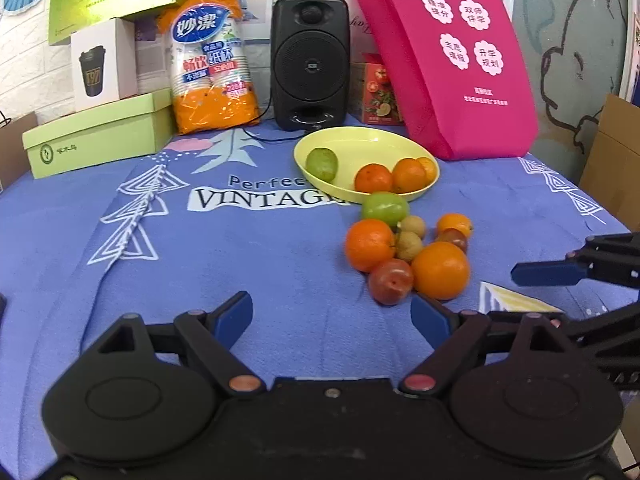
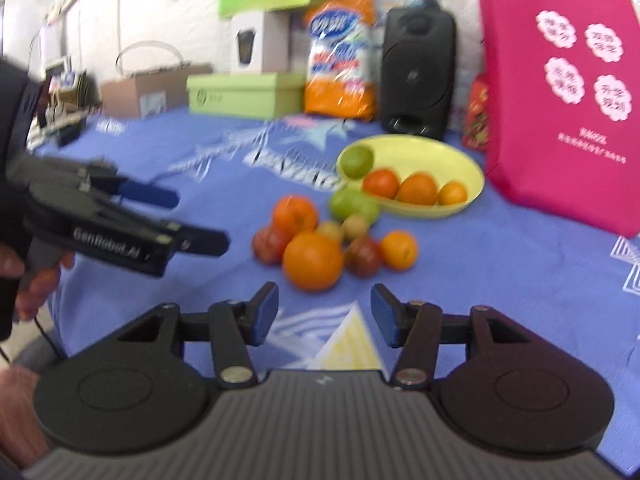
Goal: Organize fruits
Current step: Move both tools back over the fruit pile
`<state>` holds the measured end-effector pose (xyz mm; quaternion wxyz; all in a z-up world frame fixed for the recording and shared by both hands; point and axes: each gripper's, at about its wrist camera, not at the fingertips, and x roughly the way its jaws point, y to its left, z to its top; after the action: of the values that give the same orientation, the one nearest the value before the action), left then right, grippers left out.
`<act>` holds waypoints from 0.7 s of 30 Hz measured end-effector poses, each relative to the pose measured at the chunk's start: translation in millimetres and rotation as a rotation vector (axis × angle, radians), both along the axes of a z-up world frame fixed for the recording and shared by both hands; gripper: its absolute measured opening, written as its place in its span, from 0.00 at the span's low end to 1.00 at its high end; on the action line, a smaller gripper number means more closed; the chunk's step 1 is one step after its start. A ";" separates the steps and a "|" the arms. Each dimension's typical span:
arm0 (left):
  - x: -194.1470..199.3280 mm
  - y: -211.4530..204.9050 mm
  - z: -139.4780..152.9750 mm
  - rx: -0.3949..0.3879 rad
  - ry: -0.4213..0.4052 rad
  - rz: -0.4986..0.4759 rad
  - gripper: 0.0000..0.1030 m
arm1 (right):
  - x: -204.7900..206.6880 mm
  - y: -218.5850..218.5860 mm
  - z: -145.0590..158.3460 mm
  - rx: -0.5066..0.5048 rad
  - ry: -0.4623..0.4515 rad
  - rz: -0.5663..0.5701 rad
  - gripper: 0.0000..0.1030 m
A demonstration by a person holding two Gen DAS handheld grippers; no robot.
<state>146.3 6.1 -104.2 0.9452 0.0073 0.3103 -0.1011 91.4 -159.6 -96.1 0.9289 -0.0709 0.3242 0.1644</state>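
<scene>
Fruits (image 1: 404, 248) lay heaped on the blue surface (image 1: 240, 248) just beside the yellow bowl (image 1: 372, 140), which held one green fruit (image 1: 322, 165) and three oranges (image 1: 394, 176). Left gripper (image 1: 332, 316) and right gripper (image 2: 325, 312) fingers were spread wide, holding nothing.

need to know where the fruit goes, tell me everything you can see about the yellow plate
The yellow plate is a shallow, pale yellow oval dish, smooth and plastic-looking, lying flat on the blue tablecloth in front of the black speaker and beside the pink bag. It holds four fruits: a green fruit at its left side and three orange ones along the near right rim. Much of its inside is bare. Outside, a green apple of the loose pile sits against its near edge. Neither gripper touches it.
</scene>
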 end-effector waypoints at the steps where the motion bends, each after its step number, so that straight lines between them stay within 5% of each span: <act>1: -0.3 -1.8 -0.4 0.001 -0.001 -0.002 0.84 | -2.1 0.9 -1.6 -0.008 0.002 -0.002 0.49; 21: 27.8 -22.7 -14.7 0.034 0.032 -0.020 0.83 | 7.3 -19.5 -7.7 -0.006 0.027 -0.034 0.49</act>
<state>174.1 -16.6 -118.9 0.9389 0.0249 0.3268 -0.1054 98.7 -179.2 -103.7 0.9268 -0.0660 0.3385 0.1488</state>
